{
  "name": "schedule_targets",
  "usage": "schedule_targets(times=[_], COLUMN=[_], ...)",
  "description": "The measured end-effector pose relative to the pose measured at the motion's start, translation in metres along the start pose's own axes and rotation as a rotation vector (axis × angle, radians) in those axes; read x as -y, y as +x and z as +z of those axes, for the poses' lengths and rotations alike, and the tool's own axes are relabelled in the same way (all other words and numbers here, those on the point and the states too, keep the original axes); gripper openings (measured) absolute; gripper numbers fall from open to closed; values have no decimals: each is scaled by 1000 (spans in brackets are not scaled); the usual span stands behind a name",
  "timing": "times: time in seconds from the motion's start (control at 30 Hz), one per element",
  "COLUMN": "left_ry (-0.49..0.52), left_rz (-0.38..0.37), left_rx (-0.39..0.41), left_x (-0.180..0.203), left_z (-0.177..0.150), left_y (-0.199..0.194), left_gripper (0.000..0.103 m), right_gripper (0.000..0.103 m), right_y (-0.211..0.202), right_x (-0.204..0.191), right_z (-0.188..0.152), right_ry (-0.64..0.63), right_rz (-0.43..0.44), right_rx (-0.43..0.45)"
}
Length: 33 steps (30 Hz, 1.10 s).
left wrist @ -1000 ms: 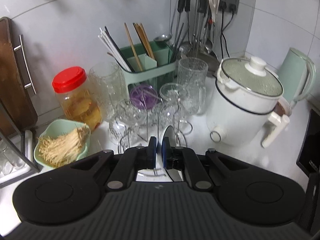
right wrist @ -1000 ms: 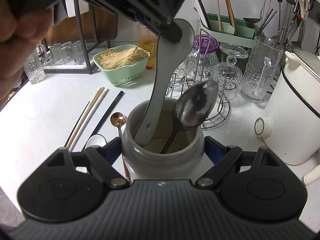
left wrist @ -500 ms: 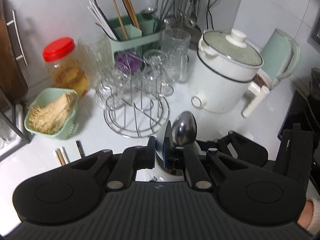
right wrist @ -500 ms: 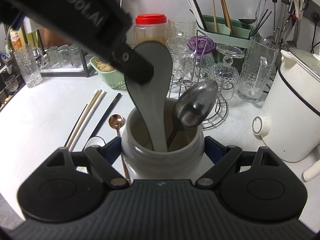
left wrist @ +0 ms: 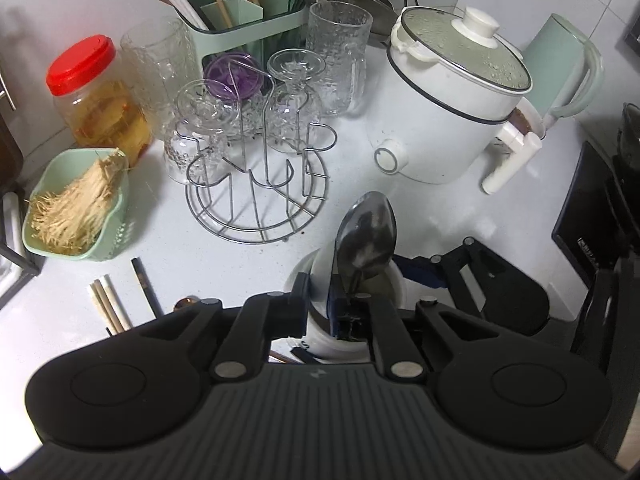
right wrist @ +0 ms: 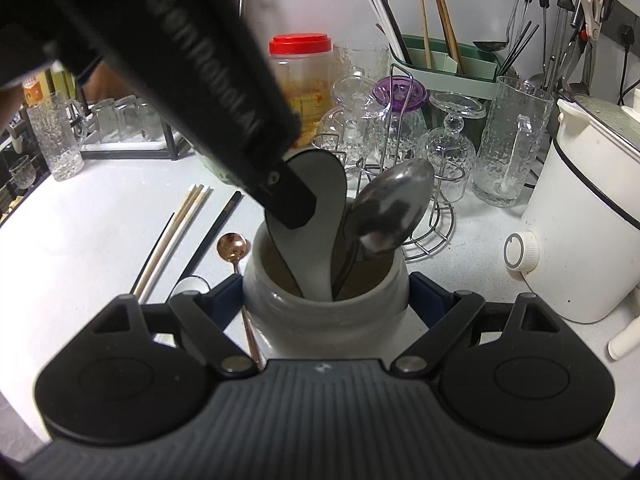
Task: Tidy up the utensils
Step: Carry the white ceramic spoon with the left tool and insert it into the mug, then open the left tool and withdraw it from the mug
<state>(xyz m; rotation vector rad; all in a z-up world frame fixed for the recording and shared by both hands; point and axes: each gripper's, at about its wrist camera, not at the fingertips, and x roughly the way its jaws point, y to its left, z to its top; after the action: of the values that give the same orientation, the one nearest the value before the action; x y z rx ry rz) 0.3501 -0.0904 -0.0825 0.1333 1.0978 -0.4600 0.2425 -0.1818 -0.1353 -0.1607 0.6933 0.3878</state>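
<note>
My right gripper (right wrist: 326, 300) is shut on a grey ceramic jar (right wrist: 324, 320) that stands on the white counter. A metal spoon (right wrist: 394, 208) leans in the jar, bowl up. Beside it stands a white ceramic spoon (right wrist: 316, 248), handle down inside the jar. My left gripper (left wrist: 318, 304) hangs over the jar mouth, pointing steeply down. Its jaws are opening, and the white spoon's bowl is still between the fingers (right wrist: 288, 200). Loose pale chopsticks (right wrist: 180, 232), a black chopstick (right wrist: 212, 232) and a copper spoon (right wrist: 231, 246) lie left of the jar.
Behind the jar stands a wire rack (left wrist: 256, 200) with upturned glasses. A white cooker (left wrist: 452, 112) and a green kettle (left wrist: 560, 60) are on the right. A green bowl (left wrist: 76, 208), a red-lidded jar (left wrist: 96, 96) and a green utensil caddy (left wrist: 240, 12) stand at the back left.
My left gripper tipped further down and lowered the white spoon deeper into the jar, and its jaws have spread slightly. The right gripper and the jar stayed still.
</note>
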Motion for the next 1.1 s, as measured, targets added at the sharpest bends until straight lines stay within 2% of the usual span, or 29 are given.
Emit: schedule_targets(times=[0.17,0.37,0.57,0.77,0.97,1.1], left_ry=[-14,-97,-147,-230,-342,-421], left_rz=[-4,-31,23,96,171,211], left_rx=[-4,53,118,167,207,204], left_x=[0,-10,-16,-27,-42,-52], left_z=[-4,-14,-24,-48,-93,-129], left_y=[-3,-21,-50,-81,-112,-127], left_gripper=[14,28,28,28,28,28], right_gripper=[90,90,90,90,90,90], right_y=[0,2,2,2,3,3], right_x=[-2,-2,-2,-2,-2,-1], right_z=[1,1,3,3,4,4], right_ry=[3,-10,1,-3,-7,-8], right_rz=[-6,0,-2,1,7,12], right_rx=[1,8,3,3,2,0])
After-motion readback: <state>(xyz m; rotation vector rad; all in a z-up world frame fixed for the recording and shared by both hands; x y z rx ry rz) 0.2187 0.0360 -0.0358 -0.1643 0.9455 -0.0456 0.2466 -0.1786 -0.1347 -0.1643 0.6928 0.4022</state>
